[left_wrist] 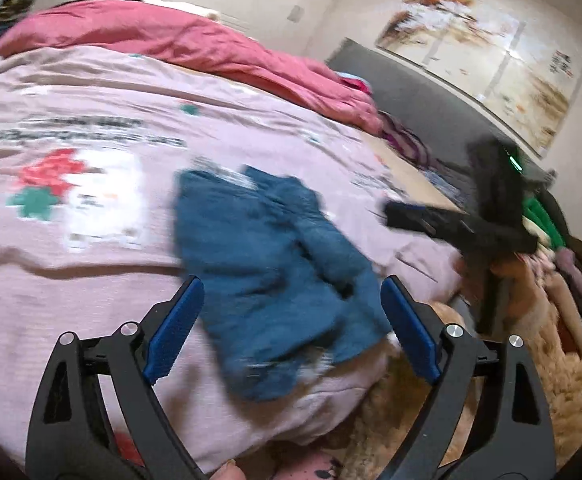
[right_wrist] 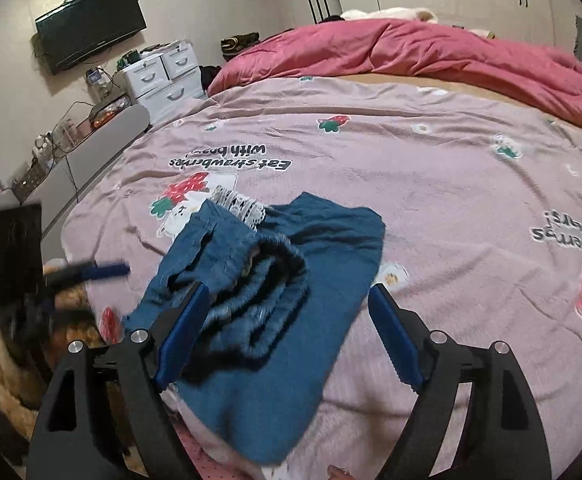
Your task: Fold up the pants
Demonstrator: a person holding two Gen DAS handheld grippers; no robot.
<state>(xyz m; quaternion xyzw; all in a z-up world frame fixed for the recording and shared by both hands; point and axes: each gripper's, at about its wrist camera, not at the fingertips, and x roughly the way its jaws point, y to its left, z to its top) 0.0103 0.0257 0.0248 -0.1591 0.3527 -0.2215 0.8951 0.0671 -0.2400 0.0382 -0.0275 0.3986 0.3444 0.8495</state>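
Blue pants [left_wrist: 275, 276] lie crumpled and partly folded near the edge of a bed with a pink strawberry-print cover [left_wrist: 91, 208]. In the right wrist view the pants [right_wrist: 323, 280] show a fuzzy lining at the waist and a white lace trim. My left gripper [left_wrist: 291, 316] is open and empty, just above the near part of the pants. My right gripper [right_wrist: 287, 320] is open and empty over the waist area. The right gripper also shows in the left wrist view [left_wrist: 451, 228] at the right, blurred. The left gripper shows blurred in the right wrist view [right_wrist: 91, 272] at the left.
A rolled-up red duvet [right_wrist: 431, 52] lies along the far side of the bed. A grey headboard [left_wrist: 419, 100] and clothes [left_wrist: 543, 216] are at the right. A white drawer unit [right_wrist: 167, 76] and a wall TV [right_wrist: 91, 28] stand beyond the bed's left side. A shaggy tan rug [left_wrist: 571, 368] lies below.
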